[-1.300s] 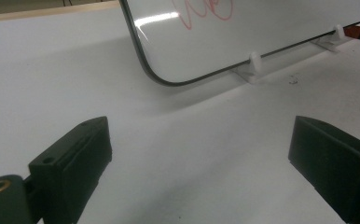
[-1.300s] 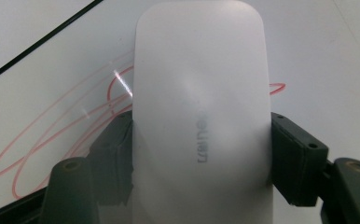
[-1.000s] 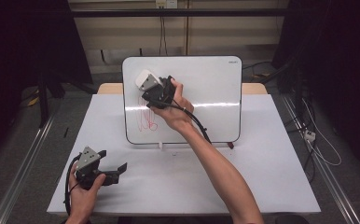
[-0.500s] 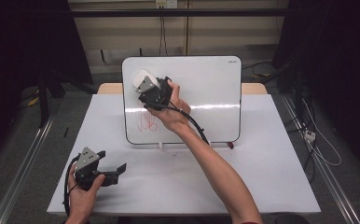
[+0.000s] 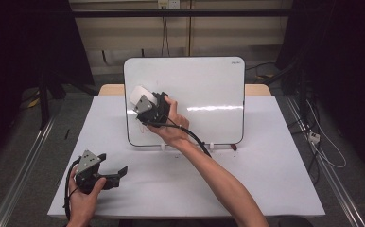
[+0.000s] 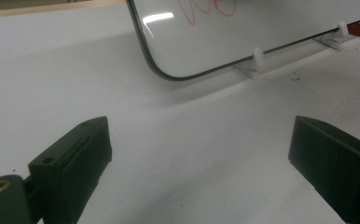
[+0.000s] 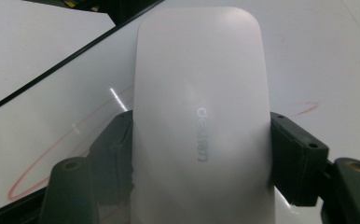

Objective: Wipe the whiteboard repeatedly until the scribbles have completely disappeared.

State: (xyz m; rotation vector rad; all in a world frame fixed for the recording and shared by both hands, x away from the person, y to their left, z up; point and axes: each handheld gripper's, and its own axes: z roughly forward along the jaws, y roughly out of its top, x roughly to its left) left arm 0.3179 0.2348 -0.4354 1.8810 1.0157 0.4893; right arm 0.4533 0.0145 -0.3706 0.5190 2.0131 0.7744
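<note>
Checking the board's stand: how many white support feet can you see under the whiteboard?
2: one foot under the whiteboard's lower left, another foot nearer the middle. The arm may hide more.

Lab/test rig, white table (image 5: 265, 179) in dark-curtained bay, metal floor rails (image 5: 24, 175), loose cables (image 5: 322, 142)

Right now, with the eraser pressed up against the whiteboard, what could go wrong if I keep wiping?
1. The whiteboard stands propped on small white feet; the left gripper, jaws open, sits apart on the table and does not brace it, so a hard push might tip or slide it.
2. The right gripper clamps the eraser only by its sides; it could twist or slip out.
3. Red marks lie low on the board and could be missed.
</note>
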